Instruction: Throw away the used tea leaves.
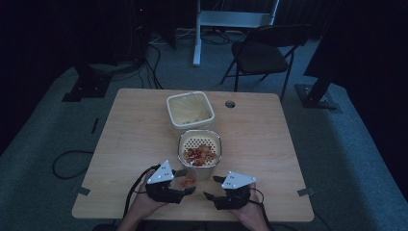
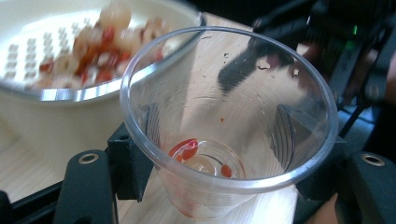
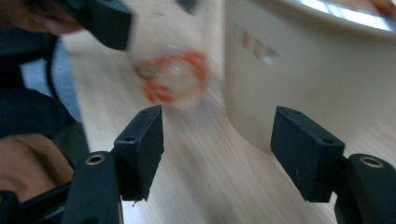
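A clear plastic cup (image 1: 188,178) (image 2: 219,116) stands near the table's front edge, tilted a little, with my left gripper (image 1: 186,182) (image 2: 224,163) shut on its sides. A few red and pale bits lie at its bottom. Just behind it is a cream perforated strainer (image 1: 200,148) (image 2: 70,60) set in a cream tub (image 3: 299,70), holding red and pale pieces. My right gripper (image 1: 212,187) (image 3: 217,140) is to the right of the cup, open and holding nothing, its jaws pointing at the blurred cup (image 3: 172,77).
A second cream tub (image 1: 190,109) with pale contents stands behind the strainer. The wooden table (image 1: 269,139) has a round cable hole (image 1: 230,103) at the back. A folding chair (image 1: 262,53) stands beyond the table's far edge.
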